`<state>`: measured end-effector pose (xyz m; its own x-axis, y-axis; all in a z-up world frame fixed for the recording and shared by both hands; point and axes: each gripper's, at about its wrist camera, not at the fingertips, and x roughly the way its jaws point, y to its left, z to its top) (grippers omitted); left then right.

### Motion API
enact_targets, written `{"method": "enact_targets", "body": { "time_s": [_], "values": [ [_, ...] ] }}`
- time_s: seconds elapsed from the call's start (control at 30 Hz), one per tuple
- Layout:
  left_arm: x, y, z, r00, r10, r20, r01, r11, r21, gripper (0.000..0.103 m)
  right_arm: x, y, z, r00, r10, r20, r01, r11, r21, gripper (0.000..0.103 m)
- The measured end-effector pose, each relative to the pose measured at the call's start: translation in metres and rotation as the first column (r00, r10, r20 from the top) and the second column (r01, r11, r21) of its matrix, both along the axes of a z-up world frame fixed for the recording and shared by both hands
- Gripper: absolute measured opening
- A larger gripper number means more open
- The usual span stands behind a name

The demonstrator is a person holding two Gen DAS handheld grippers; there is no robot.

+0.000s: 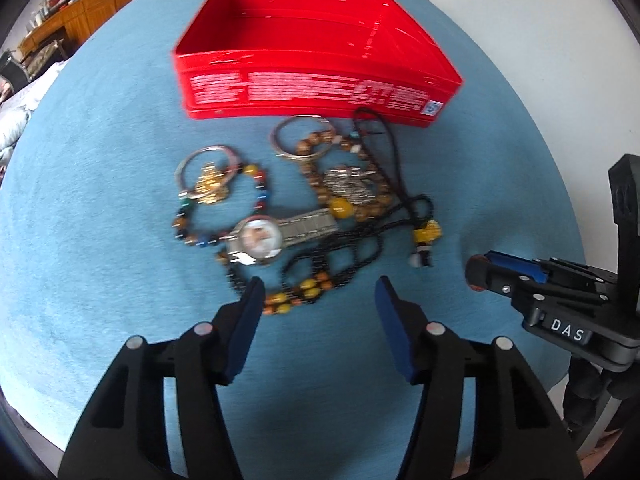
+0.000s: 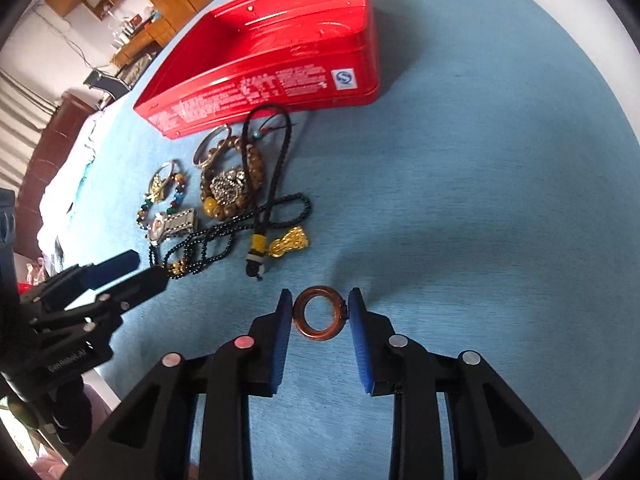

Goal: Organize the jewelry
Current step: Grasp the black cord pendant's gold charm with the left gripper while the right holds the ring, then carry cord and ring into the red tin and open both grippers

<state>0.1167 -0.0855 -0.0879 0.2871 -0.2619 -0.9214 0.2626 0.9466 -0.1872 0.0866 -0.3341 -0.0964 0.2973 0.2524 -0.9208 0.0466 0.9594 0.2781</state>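
Right gripper (image 2: 319, 312) pinches a brown ring (image 2: 319, 313) between its blue pads, just above the blue cloth (image 2: 480, 200); left gripper (image 1: 320, 300) hangs over the jewelry pile (image 1: 304, 200) with jaws apart, nothing pinched, a beaded strand (image 1: 296, 296) lying between the tips; the pile sits just in front of the open red tin (image 1: 312, 88), watch (image 1: 260, 240) in the middle.
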Motion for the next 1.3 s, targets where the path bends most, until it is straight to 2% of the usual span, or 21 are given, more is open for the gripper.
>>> {"method": "enact_targets", "body": {
  "time_s": [0.23, 0.37, 0.67, 0.7, 0.8, 0.93, 1.03, 1.3],
  "values": [
    [0.011, -0.052, -0.012, 0.997, -0.063, -0.047, 0.062, 0.998, -0.024, 0.037, -0.001, -0.024, 0.003, 0.999, -0.033, -0.004, 0.033, 0.999, 0.011, 0.029],
    [0.024, -0.074, -0.021, 0.994, -0.068, -0.082, 0.065, 0.997, -0.045, 0.028, 0.003, -0.031, -0.002, 0.999, -0.041, -0.01, 0.041, 0.999, 0.018, 0.029],
    [0.048, -0.112, -0.046, 0.991, -0.065, -0.115, 0.062, 0.998, -0.023, 0.021, 0.01, -0.035, -0.007, 0.999, -0.035, -0.016, 0.035, 0.999, 0.033, 0.029],
    [0.048, -0.113, -0.048, 0.992, -0.063, -0.113, 0.061, 0.998, -0.021, 0.02, 0.011, -0.035, -0.008, 0.999, -0.034, -0.017, 0.034, 0.999, 0.034, 0.029],
    [0.05, -0.112, -0.05, 0.993, -0.057, -0.107, 0.056, 0.998, -0.02, 0.01, 0.013, -0.034, -0.011, 0.999, -0.032, -0.02, 0.032, 0.999, 0.037, 0.029],
    [0.047, -0.105, -0.043, 0.994, -0.063, -0.093, 0.061, 0.998, -0.026, 0.009, 0.014, -0.034, -0.011, 0.999, -0.032, -0.023, 0.033, 0.999, 0.041, 0.029],
    [0.04, -0.085, -0.026, 0.995, -0.07, -0.071, 0.067, 0.997, -0.046, 0.009, 0.013, -0.031, -0.008, 0.999, -0.03, -0.017, 0.03, 0.999, 0.038, 0.029],
    [0.019, -0.054, 0.013, 0.998, -0.062, 0.025, 0.064, 0.993, -0.097, 0.009, 0.01, -0.019, 0.016, 0.999, -0.012, 0.036, 0.011, 0.999, 0.032, 0.029]
  ]
}}
